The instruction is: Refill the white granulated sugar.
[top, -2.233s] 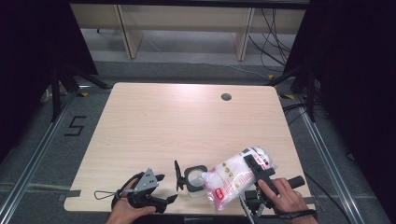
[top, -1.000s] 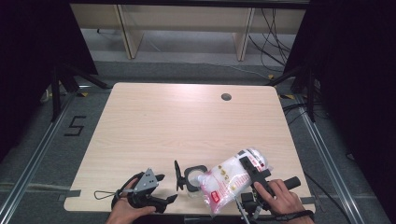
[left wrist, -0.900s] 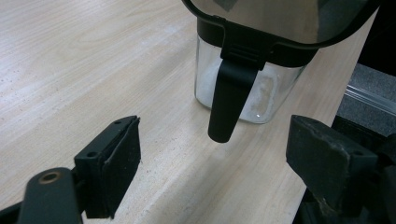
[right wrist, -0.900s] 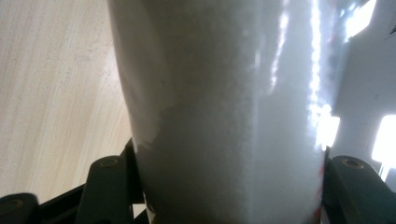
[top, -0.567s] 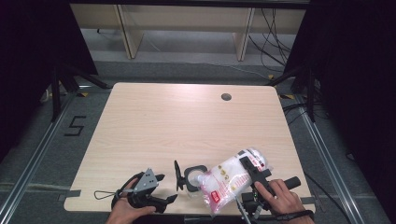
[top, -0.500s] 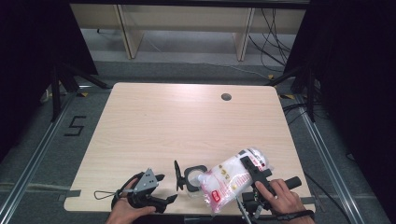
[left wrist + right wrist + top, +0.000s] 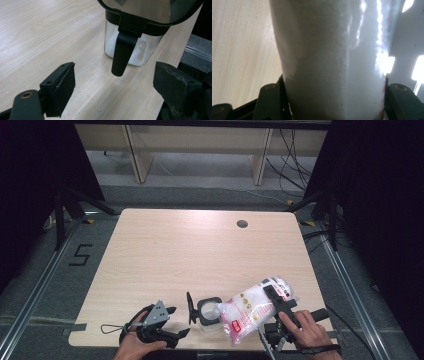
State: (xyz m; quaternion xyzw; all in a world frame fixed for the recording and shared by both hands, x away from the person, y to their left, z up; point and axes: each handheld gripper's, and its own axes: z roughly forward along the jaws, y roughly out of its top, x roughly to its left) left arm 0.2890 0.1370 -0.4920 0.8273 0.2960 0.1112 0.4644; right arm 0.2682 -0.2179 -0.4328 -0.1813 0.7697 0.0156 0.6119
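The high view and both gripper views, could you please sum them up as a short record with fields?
Work in hand: pouring white grains from bag into jar
Bag: clear plastic, red label, tilted mouth-down over the jar
Jar: glass, black rim, lid flipped open, some white grains inside
Right gripper: shut on the bag
Left gripper: open, fingers apart, facing the jar
Table: light wood

One table [image 7: 200, 255] is standing in the high view, and it is carrying one round cable hole [image 7: 242, 224] near its far edge. One glass jar [image 7: 209, 312] is sitting on it (its one black lid [image 7: 190, 307] is standing flipped open). One plastic bag [image 7: 252, 307] of white grains is showing. Two grippers are showing: the left gripper [image 7: 182, 332] and the right gripper [image 7: 277, 300], each in one of two hands.
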